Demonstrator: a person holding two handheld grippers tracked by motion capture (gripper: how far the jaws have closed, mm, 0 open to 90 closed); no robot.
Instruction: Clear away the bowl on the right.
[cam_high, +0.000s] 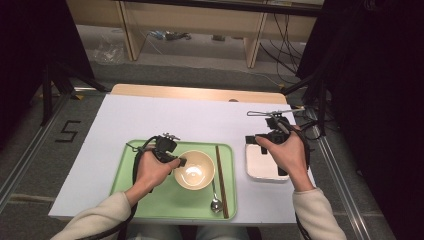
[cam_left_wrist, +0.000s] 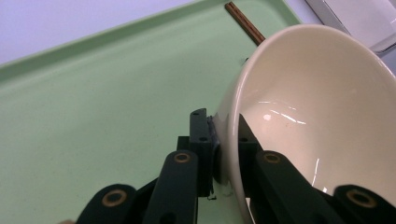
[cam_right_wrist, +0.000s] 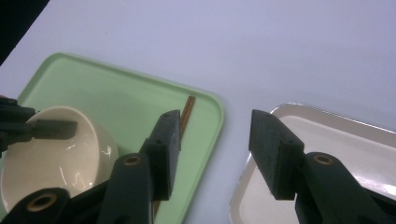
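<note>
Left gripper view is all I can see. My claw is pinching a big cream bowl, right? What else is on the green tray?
Observer: Yes. The high view shows a metal spoon lying on the green tray, just right of the bowl.
Operator: Where is my other claw?
Observer: The right claw is open with nothing in it, held over a white square dish on the table, right of the tray.
Operator: Is the bowl tipped over?
Observer: In the high view its mouth faces up, with the left claw on its left rim.
</note>
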